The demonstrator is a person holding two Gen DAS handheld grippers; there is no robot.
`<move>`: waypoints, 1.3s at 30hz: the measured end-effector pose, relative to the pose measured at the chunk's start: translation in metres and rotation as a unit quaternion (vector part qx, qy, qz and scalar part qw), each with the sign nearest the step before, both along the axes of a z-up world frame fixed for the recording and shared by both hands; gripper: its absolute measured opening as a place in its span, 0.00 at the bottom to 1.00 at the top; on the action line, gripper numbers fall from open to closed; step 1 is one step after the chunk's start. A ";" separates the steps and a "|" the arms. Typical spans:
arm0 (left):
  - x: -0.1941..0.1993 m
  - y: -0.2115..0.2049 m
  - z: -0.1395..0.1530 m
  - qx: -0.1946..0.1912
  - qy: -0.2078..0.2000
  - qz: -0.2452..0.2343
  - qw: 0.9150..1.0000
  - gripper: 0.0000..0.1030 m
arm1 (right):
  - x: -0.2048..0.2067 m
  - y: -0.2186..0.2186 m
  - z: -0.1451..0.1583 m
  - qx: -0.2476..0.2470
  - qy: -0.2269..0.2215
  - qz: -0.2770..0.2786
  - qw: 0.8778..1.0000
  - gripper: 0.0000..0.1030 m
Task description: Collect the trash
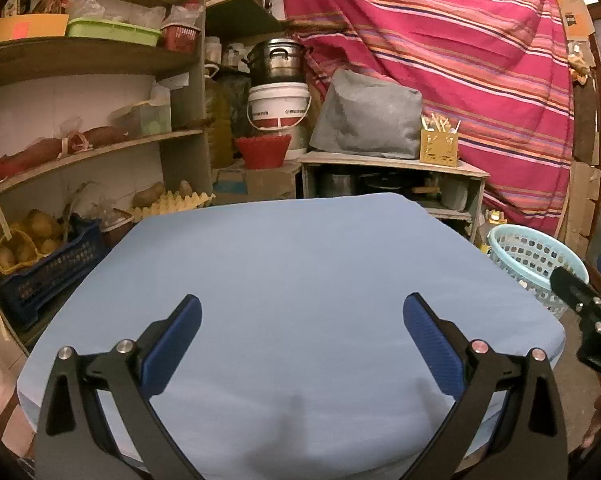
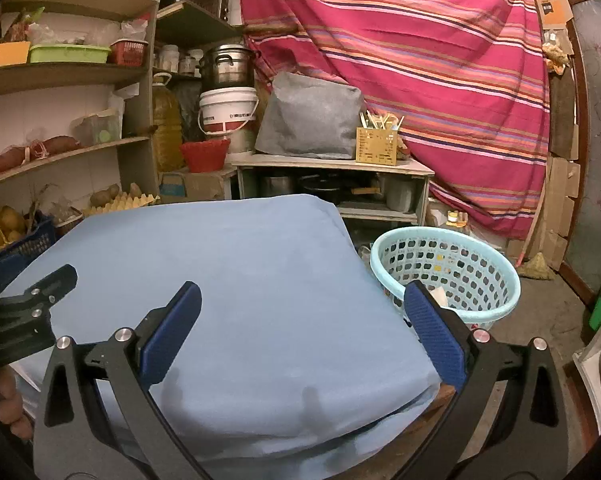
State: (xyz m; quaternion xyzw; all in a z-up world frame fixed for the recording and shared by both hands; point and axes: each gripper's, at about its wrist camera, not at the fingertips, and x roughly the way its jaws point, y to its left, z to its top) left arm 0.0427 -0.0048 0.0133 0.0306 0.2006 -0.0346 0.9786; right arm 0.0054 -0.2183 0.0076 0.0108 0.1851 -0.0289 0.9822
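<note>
Tabletop (image 1: 292,264): covered in plain pale blue cloth, no pattern. Left hand-held gripper (image 1: 302,312): black frame, dark blue textured pads (image 1: 172,344), silver pivot bolts. Right hand-held gripper (image 2: 302,300): same colours. Laundry basket (image 2: 476,264), right of tabletop: light turquoise, perforated wall. Hanging cloth (image 2: 420,60), far right: magenta-red with orange, pink and dark blue stripes. Bucket (image 2: 228,110), far: white with red band. Bowl (image 2: 204,154): red. Cover (image 2: 312,116): grey. Crate (image 1: 48,272), left: dark blue.
</note>
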 end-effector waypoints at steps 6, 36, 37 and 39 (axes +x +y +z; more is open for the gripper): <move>-0.002 -0.002 0.001 0.001 -0.006 0.000 1.000 0.96 | 0.001 0.001 -0.004 -0.006 0.002 0.000 1.000 0.96; -0.004 -0.004 -0.002 0.011 -0.006 0.000 1.000 0.96 | 0.003 0.001 -0.012 -0.007 0.005 0.001 1.000 0.96; -0.004 -0.004 -0.002 0.010 -0.006 0.000 1.000 0.96 | 0.003 0.001 -0.012 -0.007 0.005 0.001 1.000 0.96; -0.004 -0.004 -0.002 0.010 -0.005 -0.001 1.000 0.96 | 0.003 0.000 -0.014 -0.007 0.006 0.000 1.000 0.96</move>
